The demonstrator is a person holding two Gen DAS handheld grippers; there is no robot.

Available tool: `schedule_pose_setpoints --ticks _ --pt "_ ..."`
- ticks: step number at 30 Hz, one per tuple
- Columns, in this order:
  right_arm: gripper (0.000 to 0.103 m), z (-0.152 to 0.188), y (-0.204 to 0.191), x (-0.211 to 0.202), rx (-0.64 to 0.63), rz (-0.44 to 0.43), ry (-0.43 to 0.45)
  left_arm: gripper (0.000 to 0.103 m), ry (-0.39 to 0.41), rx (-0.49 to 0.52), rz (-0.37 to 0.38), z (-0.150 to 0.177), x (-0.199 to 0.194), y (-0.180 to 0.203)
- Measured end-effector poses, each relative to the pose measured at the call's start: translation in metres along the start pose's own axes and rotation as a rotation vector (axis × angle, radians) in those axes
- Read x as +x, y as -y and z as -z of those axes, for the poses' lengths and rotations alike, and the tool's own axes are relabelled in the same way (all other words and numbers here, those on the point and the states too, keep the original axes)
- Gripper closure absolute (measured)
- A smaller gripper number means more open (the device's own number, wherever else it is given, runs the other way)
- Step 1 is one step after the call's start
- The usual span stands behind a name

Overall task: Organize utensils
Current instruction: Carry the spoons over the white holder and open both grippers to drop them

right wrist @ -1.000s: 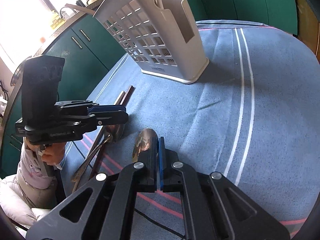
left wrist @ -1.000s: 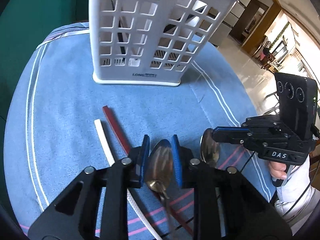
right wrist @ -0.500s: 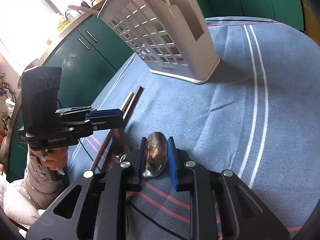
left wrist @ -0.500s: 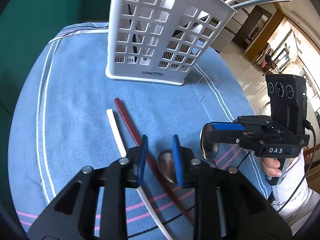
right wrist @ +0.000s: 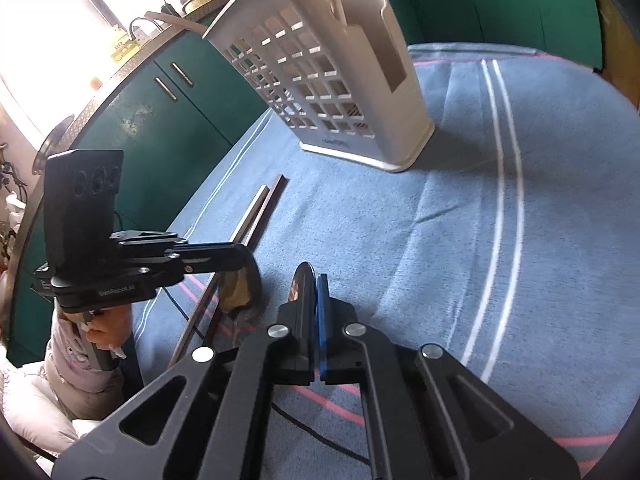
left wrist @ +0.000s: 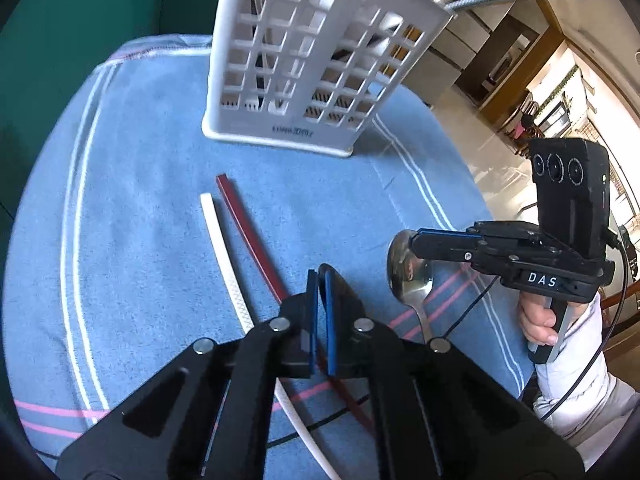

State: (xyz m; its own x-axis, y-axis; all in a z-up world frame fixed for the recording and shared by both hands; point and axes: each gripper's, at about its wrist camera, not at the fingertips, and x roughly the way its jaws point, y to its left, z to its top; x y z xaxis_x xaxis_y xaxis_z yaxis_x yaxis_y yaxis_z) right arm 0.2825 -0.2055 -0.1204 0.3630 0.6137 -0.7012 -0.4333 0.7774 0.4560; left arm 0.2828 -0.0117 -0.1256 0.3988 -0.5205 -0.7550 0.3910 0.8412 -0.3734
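Note:
A white lattice utensil basket (left wrist: pixel 316 64) stands upright at the far side of the blue cloth; it also shows in the right wrist view (right wrist: pixel 340 72). A white chopstick (left wrist: pixel 224 256) and a dark red chopstick (left wrist: pixel 248 236) lie side by side. My right gripper (left wrist: pixel 416 240) is shut on a steel spoon (left wrist: pixel 408 276), its bowl edge-on between the fingers in the right wrist view (right wrist: pixel 300 284). My left gripper (left wrist: pixel 320 280) is shut; in the right wrist view (right wrist: pixel 240 258) a second spoon (right wrist: pixel 240 284) hangs at its tips.
The blue cloth (left wrist: pixel 140 208) with white and pink stripes covers a round table. Green cabinets (right wrist: pixel 160 120) stand beyond the left edge. A black cable (left wrist: pixel 472 308) trails over the cloth near the front edge. A tiled floor lies beyond the right edge.
Both grippers were open around spoon bowls half a second ago and have now shut. The right gripper's spoon has turned edge-on. The left gripper has shifted left, nearer the chopsticks.

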Motion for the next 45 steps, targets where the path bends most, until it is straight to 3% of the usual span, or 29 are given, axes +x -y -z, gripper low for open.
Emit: schedule_pose_setpoints --ticks 5,9,13,17,23,28,32,37,45 --pt "0.101 -0.006 -0.018 -0.031 -0.042 0.136 0.094 0.102 0.127 0.001 -0.078 -0.007 -0.041 0.009" --pt "0.101 -0.016 -0.04 -0.062 -0.088 0.299 0.203 0.102 0.281 -0.001 -0.235 -0.019 -0.089 0.017" --pt "0.101 -0.028 -0.073 -0.097 -0.147 0.44 0.341 0.102 0.448 -0.05 -0.327 -0.034 -0.135 0.018" --pt "0.101 -0.045 -0.104 -0.128 -0.182 0.505 0.488 0.102 0.626 -0.077 -0.469 -0.049 -0.175 0.028" --pt "0.101 -0.087 -0.136 -0.169 -0.213 0.547 0.7 0.102 0.801 -0.085 -0.55 -0.091 -0.222 0.044" --pt "0.101 -0.124 -0.152 -0.181 -0.243 0.61 0.794 0.102 0.841 -0.081 -0.612 -0.133 -0.231 0.05" --pt "0.101 -0.149 -0.154 -0.168 -0.258 0.706 0.815 0.102 0.802 -0.079 -0.645 -0.161 -0.21 0.048" --pt "0.101 -0.171 -0.139 -0.132 -0.298 0.86 0.768 0.102 0.727 -0.059 -0.697 -0.18 -0.171 0.037" --pt "0.101 -0.187 -0.125 -0.077 -0.37 0.974 0.673 0.102 0.657 -0.01 -0.698 -0.19 -0.136 0.034"
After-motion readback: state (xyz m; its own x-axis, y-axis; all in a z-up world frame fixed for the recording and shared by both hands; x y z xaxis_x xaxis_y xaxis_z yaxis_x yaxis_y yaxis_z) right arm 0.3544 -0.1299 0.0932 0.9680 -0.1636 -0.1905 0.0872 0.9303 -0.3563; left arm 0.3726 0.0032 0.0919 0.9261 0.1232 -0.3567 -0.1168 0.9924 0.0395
